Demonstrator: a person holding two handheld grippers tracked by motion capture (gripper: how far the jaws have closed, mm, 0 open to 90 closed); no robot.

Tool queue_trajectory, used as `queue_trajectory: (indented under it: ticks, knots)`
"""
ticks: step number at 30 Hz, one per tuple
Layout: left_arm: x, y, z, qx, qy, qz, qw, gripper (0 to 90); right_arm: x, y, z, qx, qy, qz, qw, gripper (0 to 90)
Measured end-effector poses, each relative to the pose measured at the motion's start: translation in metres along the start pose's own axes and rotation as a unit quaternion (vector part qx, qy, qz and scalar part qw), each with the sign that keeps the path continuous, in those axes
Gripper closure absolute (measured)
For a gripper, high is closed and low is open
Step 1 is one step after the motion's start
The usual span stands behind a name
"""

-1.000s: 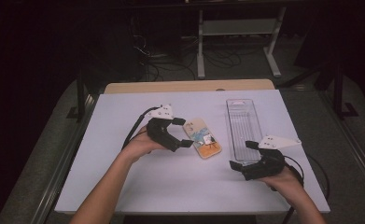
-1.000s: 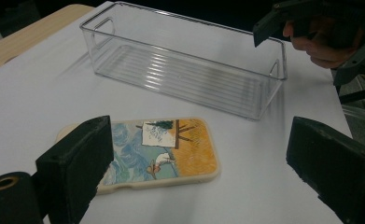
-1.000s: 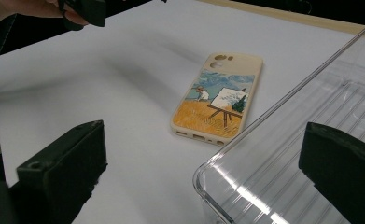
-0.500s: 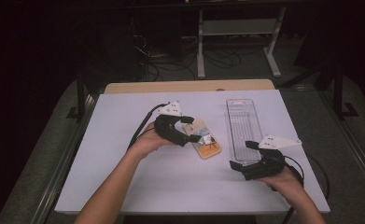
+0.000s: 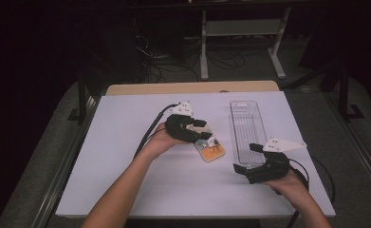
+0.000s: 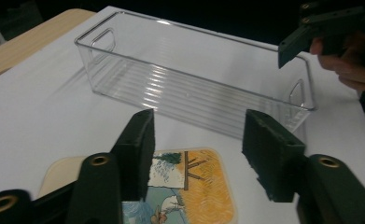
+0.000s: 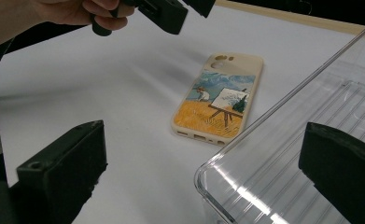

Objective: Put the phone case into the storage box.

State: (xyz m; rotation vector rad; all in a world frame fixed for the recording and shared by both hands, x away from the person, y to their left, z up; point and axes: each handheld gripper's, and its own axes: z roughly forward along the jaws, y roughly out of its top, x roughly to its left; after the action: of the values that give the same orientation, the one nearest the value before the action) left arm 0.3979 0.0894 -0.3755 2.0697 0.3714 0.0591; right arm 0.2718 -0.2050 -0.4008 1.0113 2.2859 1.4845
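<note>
A phone case (image 5: 212,151) printed with a painter in a yellow field lies flat on the white table (image 5: 126,123). My left gripper (image 5: 201,134) hovers just over the case's far end. Its jaws have just been closing and stand half apart, with the case (image 6: 189,186) below them and the pads not touching it. To the right lies a clear plastic tray (image 5: 247,107), long and empty. My right gripper (image 5: 248,158) is open at the tray's near end, and its jaws (image 7: 206,140) straddle the tray's corner (image 7: 283,107) without touching it. From there the case (image 7: 217,105) shows whole.
A bare wooden strip (image 5: 192,88) runs along the table's far edge. Beyond it stand a metal frame (image 5: 240,28) and loose cables on a dark floor. A black cable (image 5: 150,130) trails from the left gripper across the table.
My left gripper has moved right, from beside the phone case to over its far end, and its jaws have narrowed. The right gripper has stayed still.
</note>
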Motion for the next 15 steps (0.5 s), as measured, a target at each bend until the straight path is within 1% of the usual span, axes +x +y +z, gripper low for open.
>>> queue_trajectory:
  ticks: [1,2,4,5,7,8,10,11,15]
  knots:
    - [0.0,0.0,0.003,-0.004,0.0,-0.005,1.0,47.3,0.0,0.0,0.0,-0.001,0.0,-0.001,1.0,0.7]
    - [0.001,0.0,0.004,-0.001,-0.002,-0.007,1.0,48.9,-0.001,0.0,0.0,0.0,0.0,-0.001,1.0,0.7]
    - [0.001,0.001,0.008,-0.004,-0.001,-0.009,1.0,52.7,-0.001,0.0,0.0,-0.001,0.0,-0.001,1.0,0.7]
    - [0.002,0.001,0.01,0.0,0.0,-0.007,1.0,54.4,-0.001,0.0,0.0,-0.001,0.0,-0.001,1.0,0.7]
    - [0.002,0.001,0.014,-0.002,0.002,-0.011,0.9999,57.7,-0.001,0.0,0.0,-0.001,0.0,-0.001,1.0,0.7]
    - [0.003,0.001,0.015,0.006,0.001,-0.008,0.9999,60.0,0.0,0.0,0.0,-0.001,0.001,-0.001,1.0,0.7]
    - [0.004,0.0,0.02,0.007,0.002,-0.013,0.9999,64.3,0.0,0.0,0.0,0.0,0.001,-0.002,1.0,0.7]
    - [0.003,0.0,0.023,0.004,0.001,-0.02,0.9998,65.9,0.0,0.0,0.0,0.0,0.001,-0.002,1.0,0.7]
    - [0.004,0.0,0.032,0.01,0.001,-0.023,0.9997,71.8,-0.001,0.0,0.0,-0.001,0.001,-0.001,1.0,0.7]
